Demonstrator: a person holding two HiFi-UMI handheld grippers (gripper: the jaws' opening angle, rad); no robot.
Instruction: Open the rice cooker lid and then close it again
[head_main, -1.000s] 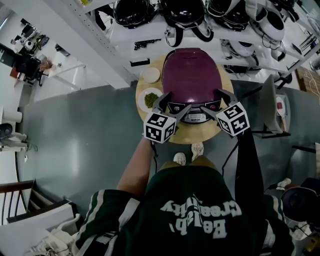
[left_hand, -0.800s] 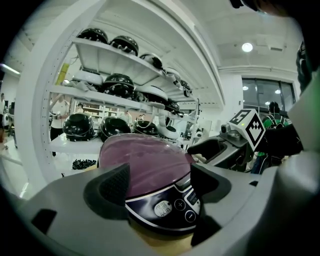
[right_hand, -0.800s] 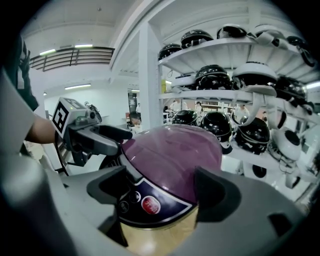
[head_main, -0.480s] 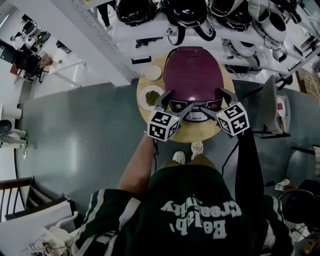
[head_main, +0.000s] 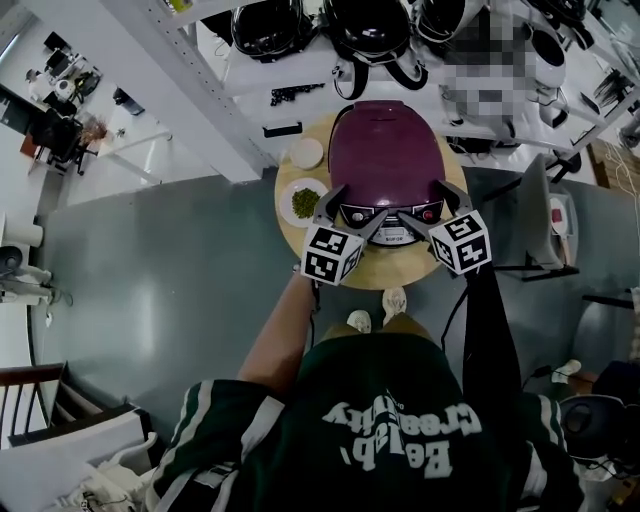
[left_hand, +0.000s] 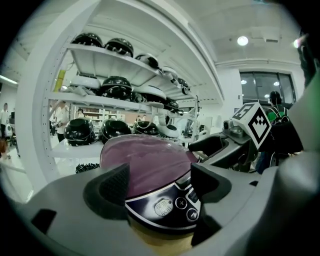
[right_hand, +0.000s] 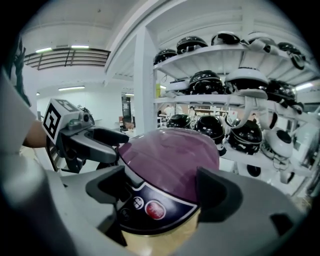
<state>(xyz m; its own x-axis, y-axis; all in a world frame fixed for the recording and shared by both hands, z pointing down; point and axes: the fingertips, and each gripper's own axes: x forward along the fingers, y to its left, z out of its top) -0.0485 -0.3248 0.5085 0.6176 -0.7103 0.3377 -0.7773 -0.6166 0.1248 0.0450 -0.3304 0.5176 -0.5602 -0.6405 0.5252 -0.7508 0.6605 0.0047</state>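
Grey floor (head_main: 170, 290) lies all round a small round wooden table (head_main: 385, 272), seen from steeply above. Nearest the camera is the person's dark green shirt (head_main: 390, 430), and both arms reach forward from it to the table's near edge.

At the end of the left arm, the left gripper (head_main: 358, 207) points at the front of the cooker (head_main: 385, 175). Its jaws stand wide apart. In the left gripper view the dark button panel (left_hand: 165, 205) shows between the pads, and neither pad presses on it. The right gripper (head_main: 420, 203) sits just beside the left one, aimed at the same front from the other side. Its jaws have just been opening and now stand wide. In its own view the panel's red button (right_hand: 155, 209) and the lid's front edge lie between them, ungripped. The inner fingers of the two grippers come near each other over the panel.

The cooker stands toward the table's far side with its purple lid (head_main: 390, 140) down. Left of it on the table are a white plate of green bits (head_main: 304, 200) and, farther back, a small white dish (head_main: 307, 153).

Beyond the table, white shelves (head_main: 300, 70) carry rows of black helmets (head_main: 375, 20).
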